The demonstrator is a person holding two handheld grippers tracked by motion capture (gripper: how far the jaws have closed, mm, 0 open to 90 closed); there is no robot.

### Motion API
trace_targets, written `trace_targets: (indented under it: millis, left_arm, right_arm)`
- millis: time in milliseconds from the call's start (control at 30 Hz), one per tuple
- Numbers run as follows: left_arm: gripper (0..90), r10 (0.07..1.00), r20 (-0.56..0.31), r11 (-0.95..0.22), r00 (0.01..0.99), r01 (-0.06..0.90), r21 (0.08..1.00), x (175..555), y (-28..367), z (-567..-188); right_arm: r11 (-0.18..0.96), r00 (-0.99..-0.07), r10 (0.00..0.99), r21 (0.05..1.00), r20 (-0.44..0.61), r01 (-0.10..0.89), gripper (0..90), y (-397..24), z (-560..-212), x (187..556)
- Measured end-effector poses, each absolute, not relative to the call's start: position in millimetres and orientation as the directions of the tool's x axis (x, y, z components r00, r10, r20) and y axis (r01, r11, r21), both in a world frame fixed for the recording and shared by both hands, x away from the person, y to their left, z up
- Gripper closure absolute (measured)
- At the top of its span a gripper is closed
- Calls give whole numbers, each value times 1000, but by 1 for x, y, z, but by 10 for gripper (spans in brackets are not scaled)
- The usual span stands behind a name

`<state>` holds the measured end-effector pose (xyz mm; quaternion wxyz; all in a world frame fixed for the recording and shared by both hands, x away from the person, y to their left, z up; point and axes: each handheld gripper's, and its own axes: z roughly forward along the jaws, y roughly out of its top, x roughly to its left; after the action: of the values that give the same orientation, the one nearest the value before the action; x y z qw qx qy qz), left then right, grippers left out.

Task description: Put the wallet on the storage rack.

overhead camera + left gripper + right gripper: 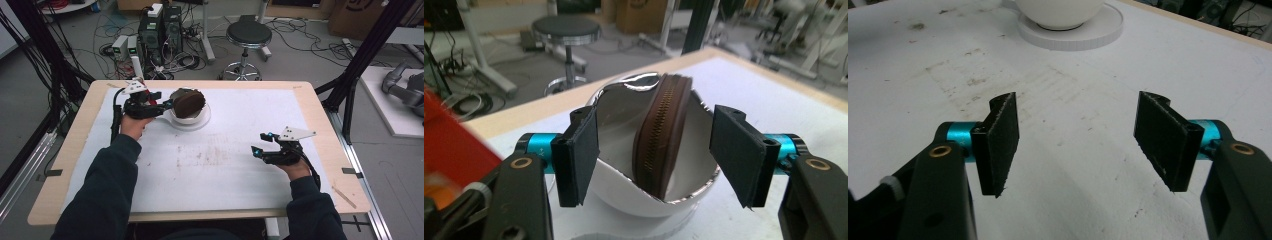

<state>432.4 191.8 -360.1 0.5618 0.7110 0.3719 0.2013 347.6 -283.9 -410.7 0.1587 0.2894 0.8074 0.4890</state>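
grey floor w/ cable tangle [125, 25], black stool [248, 35], pc towers [161, 30], cardboard boxes [357, 17].

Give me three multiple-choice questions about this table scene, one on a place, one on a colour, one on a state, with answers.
1. Where is the round zip pouch?
A. Flat on the mat
B. Standing on edge in the white bowl
C. On the stool

2. What colour is the pouch?
A. Brown
B. Green
C. Yellow

3. How is the left tool?
A. Clamped on the pouch
B. Open, pads clear of the pouch
C. Clamped on the bowl's rim

Answers: 1 B, the pouch leans upright inside the bowl, which sits on a white saucer. 2 A, brown with a brass-coloured zip. 3 B, gaps show between both pads and the pouch.
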Motion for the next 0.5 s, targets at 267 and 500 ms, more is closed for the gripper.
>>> trace_targets:
  millis: [267,500]
  left_arm:
    - [200,778,-124,-34,616,238,971,388,231,-368]
    - [181,807,-140,13,574,221,975,356,264,-389]
  right_arm:
    - [349,-734,679,877,7,331,267,-289,-411,349]
    - [325,-671,741,877,-3,355,221,-295,-410,352]
